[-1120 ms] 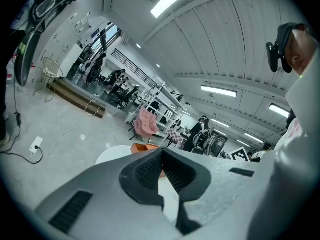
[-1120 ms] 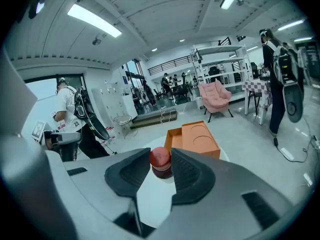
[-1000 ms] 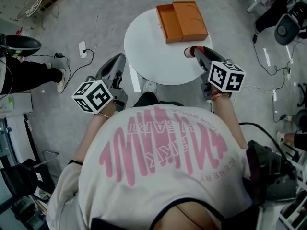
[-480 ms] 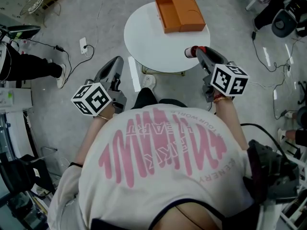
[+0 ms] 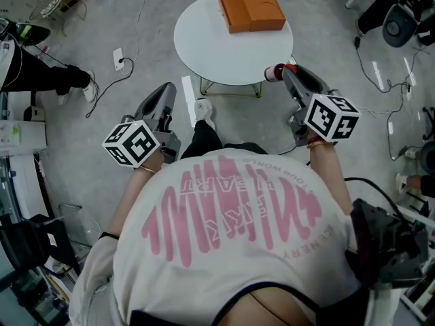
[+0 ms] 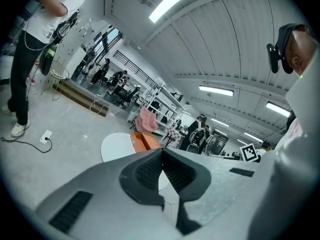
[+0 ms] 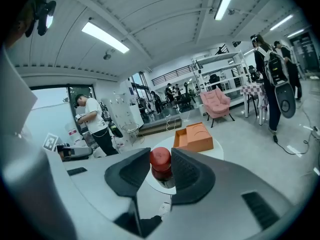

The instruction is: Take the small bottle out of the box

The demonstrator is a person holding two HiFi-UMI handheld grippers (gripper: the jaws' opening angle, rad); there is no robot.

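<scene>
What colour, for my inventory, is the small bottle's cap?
The bottle's round cap is red, clearest in the right gripper view.

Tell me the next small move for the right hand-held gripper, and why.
Probably swing the right hand-held gripper forward and lower the small bottle upright onto a bare part of the white table. The red-capped bottle sits clamped between its jaws, clear of the open orange box, and hangs in the air at the table's near edge, so only setting it down seems left.

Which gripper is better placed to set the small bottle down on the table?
Right. The right gripper is shut on the red-capped small bottle, just off the white round table's edge. The left gripper is shut and holds nothing.
</scene>
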